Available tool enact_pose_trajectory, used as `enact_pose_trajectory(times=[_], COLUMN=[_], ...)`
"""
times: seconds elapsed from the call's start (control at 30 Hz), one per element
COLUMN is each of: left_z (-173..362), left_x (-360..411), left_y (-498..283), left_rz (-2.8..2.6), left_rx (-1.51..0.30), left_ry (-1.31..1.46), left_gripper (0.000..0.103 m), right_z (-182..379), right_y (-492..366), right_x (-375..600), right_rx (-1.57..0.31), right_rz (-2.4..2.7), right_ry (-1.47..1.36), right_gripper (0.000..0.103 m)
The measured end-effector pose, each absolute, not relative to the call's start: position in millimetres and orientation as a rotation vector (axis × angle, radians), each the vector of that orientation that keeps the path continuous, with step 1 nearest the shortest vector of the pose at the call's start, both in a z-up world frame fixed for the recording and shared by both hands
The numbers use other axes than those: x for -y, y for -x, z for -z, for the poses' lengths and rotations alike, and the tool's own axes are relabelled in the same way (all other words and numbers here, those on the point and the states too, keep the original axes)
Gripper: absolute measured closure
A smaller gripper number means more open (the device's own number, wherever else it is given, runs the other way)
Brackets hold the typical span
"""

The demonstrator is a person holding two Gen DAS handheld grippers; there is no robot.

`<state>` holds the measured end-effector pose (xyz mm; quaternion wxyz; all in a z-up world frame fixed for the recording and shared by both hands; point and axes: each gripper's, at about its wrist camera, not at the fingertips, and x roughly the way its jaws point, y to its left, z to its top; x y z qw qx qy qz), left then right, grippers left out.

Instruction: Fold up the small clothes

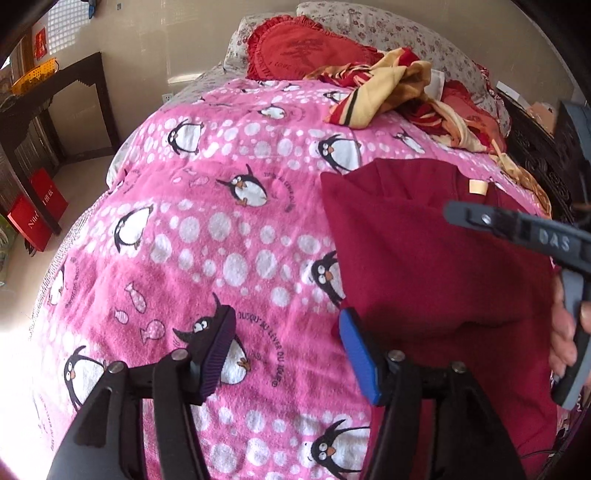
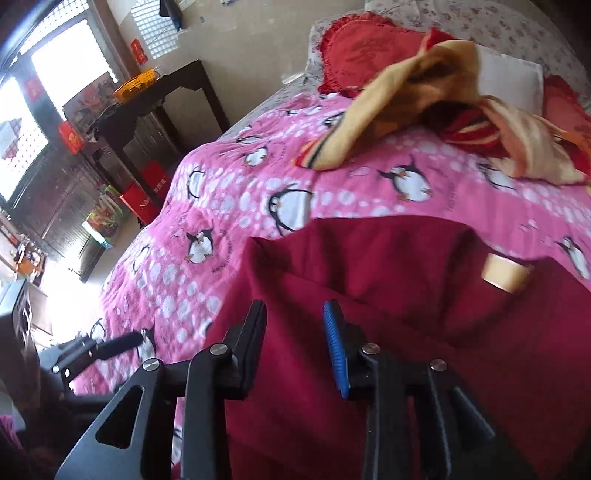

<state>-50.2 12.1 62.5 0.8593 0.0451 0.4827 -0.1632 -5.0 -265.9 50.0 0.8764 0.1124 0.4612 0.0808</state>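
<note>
A dark red garment point(image 1: 424, 266) lies flat on the pink penguin blanket point(image 1: 221, 229), with a cream label point(image 1: 477, 187) near its collar. It fills the lower half of the right wrist view point(image 2: 406, 314). My left gripper point(image 1: 288, 350) is open and empty, just off the garment's left edge. My right gripper point(image 2: 295, 347) is open and empty, hovering over the garment's left part. The right gripper's grey body also shows at the right in the left wrist view point(image 1: 517, 229). The left gripper shows at the lower left of the right wrist view point(image 2: 99, 349).
A crumpled yellow and red cloth point(image 1: 384, 92) lies at the bed's far end, by a red heart cushion point(image 1: 306, 51) and floral pillows point(image 1: 388, 29). A dark wooden table point(image 1: 48, 110) with an orange basket stands left of the bed, red boxes point(image 1: 33, 218) beneath it.
</note>
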Motion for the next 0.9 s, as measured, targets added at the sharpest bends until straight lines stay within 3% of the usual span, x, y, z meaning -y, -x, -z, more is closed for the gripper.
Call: enact_pose_trajectory(times=[0.17, 0.43, 0.5, 0.9], left_z=[-69, -25, -22, -42], left_x=[18, 58, 58, 62], left_y=[50, 40, 40, 55], left_rz=[0.36, 0.329, 0.311, 0.299], left_rx=[-0.991, -1.063, -1.054, -1.023], left_ry=[-0.112, -0.209, -0.206, -0.239], left_gripper=[0.025, 0.023, 0.015, 0.015], right_z=[-44, -13, -5, 3], right_y=[60, 97, 98, 104], right_x=[321, 363, 365, 358], right_rx=[-1.002, -1.07, -1.074, -1.017], right_rz=[-0.01, 0.24, 0.247, 0.299], right_ry=[-0.212, -0.117, -0.122, -0.109], right_gripper=[0.087, 0.088, 0.087, 0.084])
